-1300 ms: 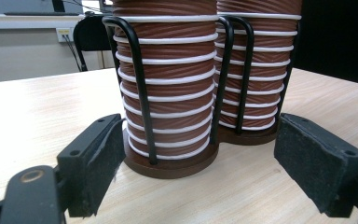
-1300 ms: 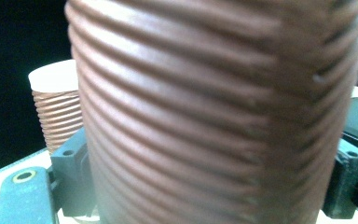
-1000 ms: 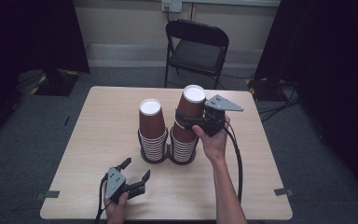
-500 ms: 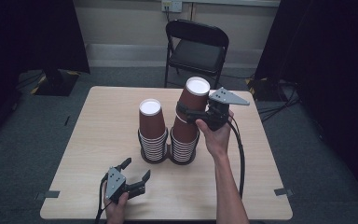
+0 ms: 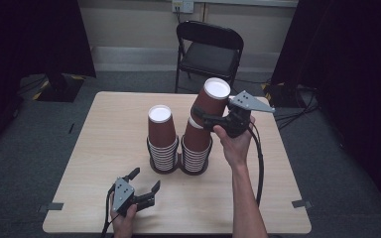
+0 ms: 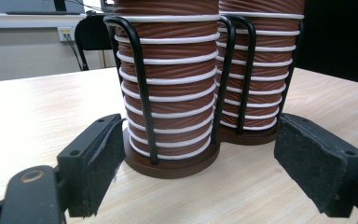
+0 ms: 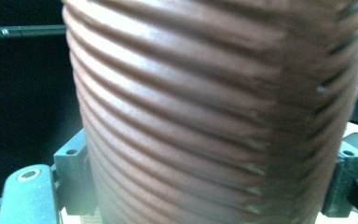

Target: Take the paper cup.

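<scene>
Gripping a ribbed brown paper cup (image 5: 211,101) around its middle, the right gripper (image 5: 209,120) holds it tilted above the right-hand stack of nested brown cups (image 5: 197,148), with the cup's white-rimmed base uppermost. Its jaws clamp on the cup's sides, and in the right gripper view the ribbed wall (image 7: 214,112) sits tight between them. The lifted cup's lower edge is close over the stack's top cup; whether they touch I cannot tell. Just beside it stands the left-hand stack of brown cups (image 5: 161,141), both stacks sitting in a black wire holder with round bases (image 6: 142,88) on the pale wooden table (image 5: 104,134). The left gripper (image 5: 141,188) rests low near the table's front edge, jaws wide apart, holding nothing, facing the holder.
</scene>
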### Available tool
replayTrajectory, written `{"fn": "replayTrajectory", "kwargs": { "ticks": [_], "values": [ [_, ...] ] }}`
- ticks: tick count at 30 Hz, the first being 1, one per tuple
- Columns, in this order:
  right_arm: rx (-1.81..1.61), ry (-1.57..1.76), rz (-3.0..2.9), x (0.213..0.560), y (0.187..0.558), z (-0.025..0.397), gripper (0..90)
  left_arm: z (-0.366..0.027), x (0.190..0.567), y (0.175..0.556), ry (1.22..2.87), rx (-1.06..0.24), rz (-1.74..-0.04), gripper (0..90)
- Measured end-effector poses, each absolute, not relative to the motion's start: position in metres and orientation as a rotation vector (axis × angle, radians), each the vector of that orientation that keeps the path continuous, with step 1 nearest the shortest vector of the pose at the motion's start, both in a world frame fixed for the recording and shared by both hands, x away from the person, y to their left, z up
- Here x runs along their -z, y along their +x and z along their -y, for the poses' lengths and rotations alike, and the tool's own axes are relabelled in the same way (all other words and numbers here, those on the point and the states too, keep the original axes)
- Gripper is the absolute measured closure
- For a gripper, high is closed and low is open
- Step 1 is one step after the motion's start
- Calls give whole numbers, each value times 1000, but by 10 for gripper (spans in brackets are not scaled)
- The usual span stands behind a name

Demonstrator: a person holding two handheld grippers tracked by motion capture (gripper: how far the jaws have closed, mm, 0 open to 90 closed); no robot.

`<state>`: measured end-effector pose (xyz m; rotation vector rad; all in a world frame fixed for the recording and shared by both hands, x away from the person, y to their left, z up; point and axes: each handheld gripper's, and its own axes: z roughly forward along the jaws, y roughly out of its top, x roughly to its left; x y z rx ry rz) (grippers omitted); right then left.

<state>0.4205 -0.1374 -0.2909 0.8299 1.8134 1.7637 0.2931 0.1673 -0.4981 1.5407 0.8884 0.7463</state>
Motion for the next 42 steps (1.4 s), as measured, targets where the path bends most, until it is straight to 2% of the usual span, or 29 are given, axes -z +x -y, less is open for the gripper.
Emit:
{"fn": "replayTrajectory", "kwargs": {
  "ticks": [14, 27, 38, 42],
  "values": [
    [-1757, 873, -1771, 284, 403, 160, 152, -167, 498, 293, 1539, -750, -896, 174],
    [-1706, 952, -1778, 300, 381, 192, 152, -170, 498, 294, 1525, -733, -905, 191],
    [-1721, 1046, -1795, 329, 370, 205, 155, -170, 495, 297, 1537, -640, -901, 159],
    [-1726, 1057, -1801, 340, 365, 203, 155, -173, 491, 299, 1508, -566, -879, 206]
  ]
}}
